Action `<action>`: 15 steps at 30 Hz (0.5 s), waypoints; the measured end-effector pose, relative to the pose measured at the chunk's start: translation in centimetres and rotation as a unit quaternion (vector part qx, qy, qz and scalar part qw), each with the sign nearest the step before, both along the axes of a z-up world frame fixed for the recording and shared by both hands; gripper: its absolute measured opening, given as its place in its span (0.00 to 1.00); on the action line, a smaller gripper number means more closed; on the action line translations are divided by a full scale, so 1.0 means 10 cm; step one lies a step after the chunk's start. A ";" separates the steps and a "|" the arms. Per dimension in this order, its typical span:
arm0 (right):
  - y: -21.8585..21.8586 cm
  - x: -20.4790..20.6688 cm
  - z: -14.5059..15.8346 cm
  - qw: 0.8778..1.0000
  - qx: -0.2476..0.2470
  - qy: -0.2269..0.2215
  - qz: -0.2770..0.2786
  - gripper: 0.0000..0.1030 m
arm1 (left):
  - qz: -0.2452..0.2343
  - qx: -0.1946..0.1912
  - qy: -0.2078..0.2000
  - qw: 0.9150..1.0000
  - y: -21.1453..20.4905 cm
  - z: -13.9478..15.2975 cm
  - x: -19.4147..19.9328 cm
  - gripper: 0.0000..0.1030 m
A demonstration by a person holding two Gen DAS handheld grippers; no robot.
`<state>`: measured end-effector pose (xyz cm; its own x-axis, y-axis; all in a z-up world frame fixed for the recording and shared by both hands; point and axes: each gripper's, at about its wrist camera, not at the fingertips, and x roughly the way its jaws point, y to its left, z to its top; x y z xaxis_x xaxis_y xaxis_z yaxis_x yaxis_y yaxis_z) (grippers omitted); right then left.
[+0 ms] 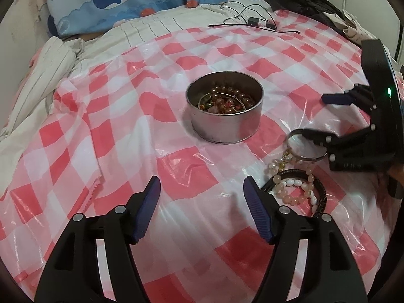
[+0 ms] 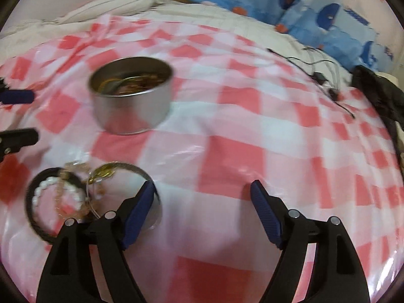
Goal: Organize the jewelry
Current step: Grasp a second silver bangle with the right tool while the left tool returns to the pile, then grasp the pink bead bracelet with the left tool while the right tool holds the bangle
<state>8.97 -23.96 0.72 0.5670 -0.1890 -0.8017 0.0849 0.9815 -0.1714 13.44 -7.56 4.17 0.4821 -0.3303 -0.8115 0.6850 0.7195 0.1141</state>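
While both grippers hang with jaws apart and empty, the round metal tin [image 1: 224, 116] sits on the checked plastic cloth [image 1: 126, 131], filled with beaded bracelets [image 1: 227, 98]; a loose pile of bracelets [image 1: 298, 179] lies just beside the right gripper [image 2: 202, 214], near the left gripper [image 1: 202, 209].

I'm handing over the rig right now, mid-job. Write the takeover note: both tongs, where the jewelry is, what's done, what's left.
Left tongs: open, empty, above bare checkered cloth.
Right tongs: open, nothing gripped; one finger sits over the metal bangle.
Round tin: mid-cloth, already holds beaded bracelets and other pieces.
Loose pile: right of the tin, beside the left tongs; bangle, dark braided band, white and peach bead strands, overlapping.
Done: some pieces are in the tin.
Left: move the pile into the tin; the bangle is probably next.
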 end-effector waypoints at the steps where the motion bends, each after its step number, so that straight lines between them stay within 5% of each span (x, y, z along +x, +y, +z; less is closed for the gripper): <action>1: -0.01 0.00 0.00 1.000 0.006 0.001 0.001 0.73 | -0.003 -0.001 0.002 1.000 -0.02 0.00 -0.01 0.63; 13: -0.22 -0.01 -0.01 0.999 -0.005 0.009 -0.034 0.77 | -0.073 0.004 0.024 0.997 -0.57 -0.20 -0.18 0.59; 15: -0.19 0.00 -0.02 1.000 -0.006 0.011 -0.025 0.78 | -0.089 -0.004 0.053 0.995 -0.60 -0.24 -0.18 0.12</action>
<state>8.93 -25.88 0.56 0.5390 -0.2253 -0.8116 0.1291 0.9743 -0.1847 11.65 -13.59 1.74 0.3265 -0.4090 -0.8521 0.8095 0.5864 0.0287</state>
